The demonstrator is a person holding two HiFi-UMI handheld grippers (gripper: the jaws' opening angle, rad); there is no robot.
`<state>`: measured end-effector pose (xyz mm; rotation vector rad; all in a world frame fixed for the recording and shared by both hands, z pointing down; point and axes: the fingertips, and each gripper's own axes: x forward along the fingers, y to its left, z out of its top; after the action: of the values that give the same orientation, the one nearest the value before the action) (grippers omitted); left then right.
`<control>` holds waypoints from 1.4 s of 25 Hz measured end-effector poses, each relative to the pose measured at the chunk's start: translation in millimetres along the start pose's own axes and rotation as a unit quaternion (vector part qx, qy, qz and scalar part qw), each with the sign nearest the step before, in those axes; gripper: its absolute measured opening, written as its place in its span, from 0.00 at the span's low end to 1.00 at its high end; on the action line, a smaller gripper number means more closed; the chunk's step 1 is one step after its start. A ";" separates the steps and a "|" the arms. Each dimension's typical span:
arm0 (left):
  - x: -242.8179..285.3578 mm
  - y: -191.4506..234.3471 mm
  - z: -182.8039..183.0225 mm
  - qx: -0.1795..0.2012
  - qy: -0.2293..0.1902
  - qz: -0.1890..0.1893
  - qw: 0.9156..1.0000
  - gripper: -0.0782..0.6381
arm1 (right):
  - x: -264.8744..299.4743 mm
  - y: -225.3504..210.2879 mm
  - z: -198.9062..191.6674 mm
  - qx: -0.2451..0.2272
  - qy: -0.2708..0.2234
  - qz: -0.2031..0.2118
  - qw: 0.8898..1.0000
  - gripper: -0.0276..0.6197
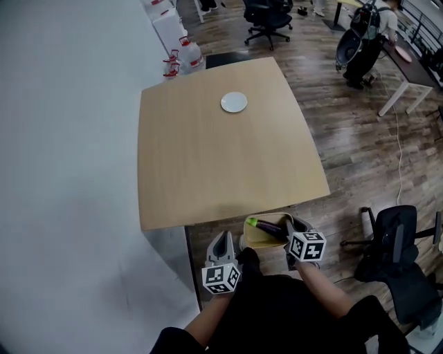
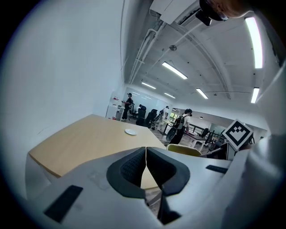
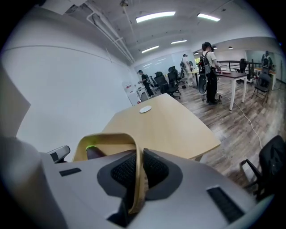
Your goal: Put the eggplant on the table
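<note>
A dark purple eggplant (image 1: 271, 229) with a green stem lies in a tan-yellow container (image 1: 257, 237) held just off the near edge of the wooden table (image 1: 208, 166). My right gripper (image 1: 291, 226) is shut on the container's thin rim (image 3: 134, 147). In the right gripper view the eggplant (image 3: 93, 153) shows inside the container, left of the jaws. My left gripper (image 1: 222, 240) hangs beside the container, shut with nothing in it. Its pads (image 2: 133, 167) meet in the left gripper view, where the container (image 2: 183, 150) shows to the right.
A white plate (image 1: 234, 102) sits far back on the table. A white wall (image 1: 62, 173) runs along the left. Water jugs (image 1: 181, 57) stand behind the table. A black office chair (image 1: 398, 256) is close at my right. People and more chairs (image 1: 268, 19) are farther off.
</note>
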<state>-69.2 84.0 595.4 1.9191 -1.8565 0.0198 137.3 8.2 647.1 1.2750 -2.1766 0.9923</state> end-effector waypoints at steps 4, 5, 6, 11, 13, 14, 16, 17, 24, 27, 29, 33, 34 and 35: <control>17.4 32.6 19.9 -0.001 -0.002 0.001 1.000 0.13 | 38.0 21.3 21.6 0.008 0.000 0.003 1.000 0.17; 20.6 40.4 24.0 -0.005 -0.001 0.001 1.000 0.13 | 46.8 27.7 27.3 0.011 -0.001 0.004 1.000 0.17; 23.3 47.6 27.2 -0.012 0.000 0.000 1.000 0.13 | 54.4 34.1 32.6 0.014 -0.002 0.006 1.000 0.17; 38.3 83.4 51.1 -0.027 -0.012 -0.005 1.000 0.13 | 82.3 66.3 63.1 0.010 -0.013 0.013 1.000 0.17; 46.2 94.6 62.5 -0.014 -0.021 -0.007 1.000 0.13 | 90.1 76.1 76.3 0.009 -0.019 0.011 1.000 0.17; 49.6 97.9 65.3 -0.011 -0.023 -0.007 1.000 0.13 | 93.5 78.0 81.0 0.008 -0.020 0.010 1.000 0.17; 54.4 100.3 65.4 -0.011 -0.023 -0.007 1.000 0.13 | 100.5 77.2 87.0 0.003 -0.018 0.006 1.000 0.17; 56.8 100.8 64.3 -0.013 -0.023 -0.007 1.000 0.13 | 105.1 75.7 89.7 0.000 -0.017 0.004 1.000 0.17; 83.5 114.9 61.6 -0.026 -0.018 0.007 0.999 0.13 | 163.8 75.5 126.1 -0.017 -0.011 0.008 1.000 0.17; 97.0 129.1 66.4 -0.029 -0.017 0.018 0.999 0.13 | 195.7 81.4 142.1 -0.024 -0.006 0.018 1.000 0.17; 107.4 141.2 74.7 -0.030 -0.019 0.030 0.999 0.13 | 217.2 84.7 154.1 -0.027 -0.003 0.026 0.999 0.17; 131.5 158.4 91.8 -0.028 -0.020 0.050 0.998 0.13 | 257.4 84.2 171.1 -0.036 0.016 0.031 0.999 0.17; 137.2 162.3 96.1 -0.028 -0.018 0.053 0.998 0.13 | 265.9 85.1 175.0 -0.038 0.021 0.032 0.999 0.17; 144.2 167.4 100.4 -0.030 -0.015 0.055 0.998 0.13 | 274.8 86.9 180.7 -0.039 0.024 0.033 0.998 0.17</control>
<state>-246.3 -81.6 606.0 1.7848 -1.9577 -0.0293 -73.5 -256.8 680.0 1.1393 -2.2102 0.9438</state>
